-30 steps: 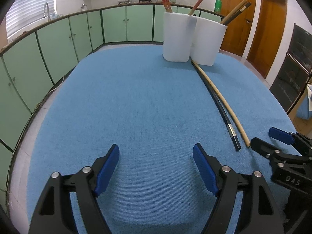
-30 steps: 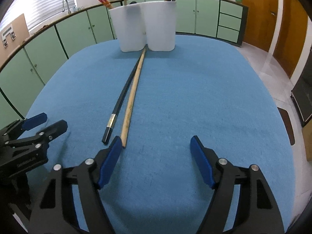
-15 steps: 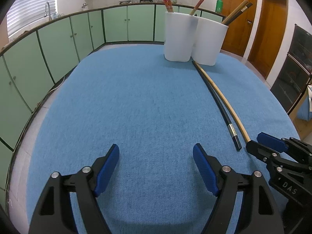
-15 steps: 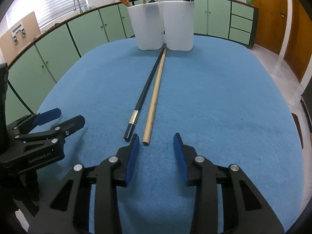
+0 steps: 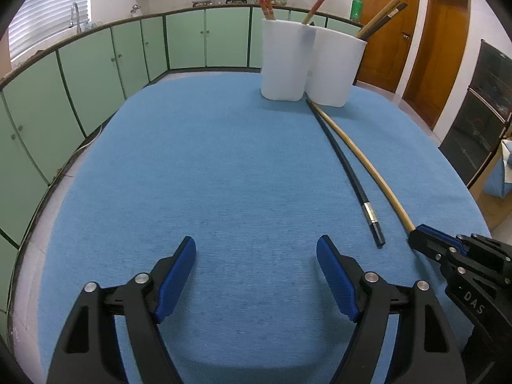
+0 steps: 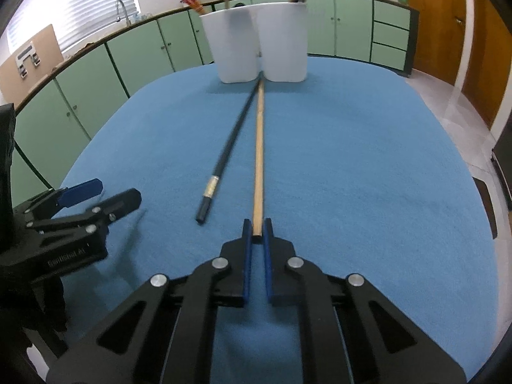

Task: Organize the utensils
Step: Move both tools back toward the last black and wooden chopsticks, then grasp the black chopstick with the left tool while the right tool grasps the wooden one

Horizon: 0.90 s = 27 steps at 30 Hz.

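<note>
Two loose chopsticks lie side by side on the blue-covered table (image 6: 368,166), their far tips nearly touching the foot of two white holders (image 6: 260,41) that stand pressed together at the far edge with other chopsticks already upright in them. The wooden chopstick (image 6: 258,156) is the one in hand: the right tongs (image 6: 257,228) are pressed together on its near end, the blue pads pinching the very tip while the rest of the stick lies flat on the cloth. The black chopstick (image 6: 225,153), with a pale band near its butt, lies just beside it to the left, untouched. The left tongs (image 5: 256,264) hang spread wide over bare cloth, near the black stick's butt, with nothing between them. Judging by its look, the wooden stick is light, stiff and thin, with a smooth round shaft, so weight is no trouble; the worry is that a grip at the extreme end leaves a long lever, and the stick may pivot or droop between the pads once it lifts, or roll out if the pinch is off-centre. A hold a little farther up from the butt would likely steady it better. The cloth seems to give some friction, so neither stick should skid on its own. The black one looks lacquered and probably slicker; its banded butt, slightly thicker, seems the sensible place to take it.
</note>
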Tool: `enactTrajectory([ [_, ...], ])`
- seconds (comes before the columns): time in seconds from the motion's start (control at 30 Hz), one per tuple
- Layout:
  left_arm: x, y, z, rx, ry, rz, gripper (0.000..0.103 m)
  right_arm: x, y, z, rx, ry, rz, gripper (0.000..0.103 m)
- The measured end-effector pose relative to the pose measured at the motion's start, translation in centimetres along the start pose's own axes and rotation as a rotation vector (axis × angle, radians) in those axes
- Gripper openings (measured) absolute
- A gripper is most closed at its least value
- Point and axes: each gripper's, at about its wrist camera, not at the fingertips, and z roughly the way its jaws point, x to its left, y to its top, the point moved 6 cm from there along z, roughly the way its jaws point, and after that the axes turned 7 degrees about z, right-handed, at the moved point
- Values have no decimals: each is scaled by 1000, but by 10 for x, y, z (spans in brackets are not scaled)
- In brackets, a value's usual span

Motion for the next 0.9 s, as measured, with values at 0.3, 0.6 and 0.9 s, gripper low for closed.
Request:
enactTrajectory([
  [0.3, -37, 4, 4, 3, -75, 22, 75, -35, -6, -15, -7, -32, 54, 6],
  [0.6, -61, 12, 15, 17, -84, 50, 67, -50, -5, -15, -10, -35, 71, 6],
  [0.9, -69, 11, 15, 14, -45, 58, 40, -50, -8, -15, -13, -20, 62, 7],
])
